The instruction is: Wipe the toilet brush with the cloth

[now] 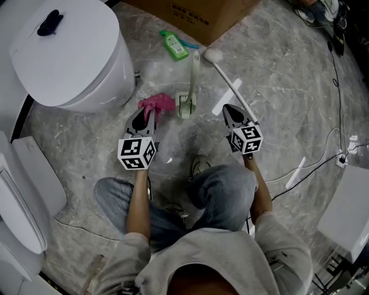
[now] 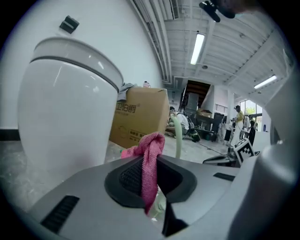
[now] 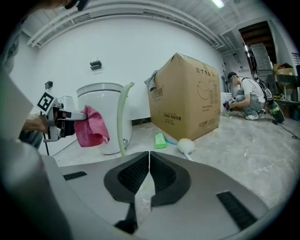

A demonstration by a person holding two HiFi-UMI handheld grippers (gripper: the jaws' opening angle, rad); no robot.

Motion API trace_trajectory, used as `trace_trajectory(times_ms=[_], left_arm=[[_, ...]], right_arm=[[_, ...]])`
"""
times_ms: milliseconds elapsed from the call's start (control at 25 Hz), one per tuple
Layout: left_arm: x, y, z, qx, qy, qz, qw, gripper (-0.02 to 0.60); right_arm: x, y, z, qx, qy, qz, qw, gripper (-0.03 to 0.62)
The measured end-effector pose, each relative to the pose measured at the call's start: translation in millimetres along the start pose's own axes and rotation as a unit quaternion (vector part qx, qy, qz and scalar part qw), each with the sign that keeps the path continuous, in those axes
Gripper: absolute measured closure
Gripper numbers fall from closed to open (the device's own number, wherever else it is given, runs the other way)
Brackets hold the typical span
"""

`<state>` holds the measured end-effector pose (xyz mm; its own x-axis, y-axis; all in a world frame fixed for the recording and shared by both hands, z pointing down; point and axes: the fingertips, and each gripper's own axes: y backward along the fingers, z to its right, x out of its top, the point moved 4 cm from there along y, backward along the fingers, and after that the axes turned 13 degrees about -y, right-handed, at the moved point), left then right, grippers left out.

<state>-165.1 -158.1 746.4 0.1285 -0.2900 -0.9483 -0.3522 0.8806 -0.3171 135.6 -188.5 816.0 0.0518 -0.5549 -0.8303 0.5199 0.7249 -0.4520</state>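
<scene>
The left claw (image 1: 145,113) is clenched on a crumpled pink cloth (image 1: 157,103), a fold of it pinched between the jaws and the rest bunched ahead of the tips. The right claw (image 1: 229,112) is clenched too, its jaws meeting on nothing.

A white long-handled toilet brush with a round head (image 1: 229,85) lies flat on the grey marbled floor (image 1: 288,86). Its long axis runs on a slant, with the head far ahead and the handle end coming back to just beside the right claw, so that claw is plainly the nearer. The cloth is off to the brush's left.

Between the two claws stands a pale green curved handle in a small stand (image 1: 193,78), upright. It may be a second brush; which one the task means cannot be told.

The likely next move is for the right claw to take the white handle and the cloth to cross over. The green stand is in that path. A white toilet (image 1: 69,57) crowds the left side, and a green bottle (image 1: 174,46) and a brown cardboard box (image 1: 196,11) lie beyond, while the floor to the right is open.
</scene>
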Motion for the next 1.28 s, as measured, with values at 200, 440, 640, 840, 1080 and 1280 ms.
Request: trace_trajectory(times_ms=[200, 440, 640, 840, 1080, 1280], left_arm=[[16, -10, -18, 0.017, -0.026, 0.013, 0.9994, 0.526], [24, -17, -18, 0.023, -0.01, -0.003, 0.9997, 0.526], [51, 0, -8, 0.01, -0.016, -0.034, 0.9992, 0.526], [96, 26, -8, 0.011, -0.006, -0.068, 0.9976, 0.528], [173, 68, -8, 0.017, 0.004, -0.095, 0.9953, 0.528], [248, 98, -8, 0.023, -0.006, -0.104, 0.9943, 0.528]], right_arm=[[18, -8, -10, 0.013, 0.013, 0.023, 1.0, 0.562], [39, -7, -25, 0.027, 0.01, 0.012, 1.0, 0.562], [76, 25, -37, 0.024, 0.006, -0.007, 1.0, 0.563], [136, 67, -50, 0.014, -0.003, -0.008, 1.0, 0.563], [224, 115, -78, 0.003, -0.004, -0.003, 1.0, 0.563], [291, 155, -101, -0.007, -0.003, -0.003, 1.0, 0.563]])
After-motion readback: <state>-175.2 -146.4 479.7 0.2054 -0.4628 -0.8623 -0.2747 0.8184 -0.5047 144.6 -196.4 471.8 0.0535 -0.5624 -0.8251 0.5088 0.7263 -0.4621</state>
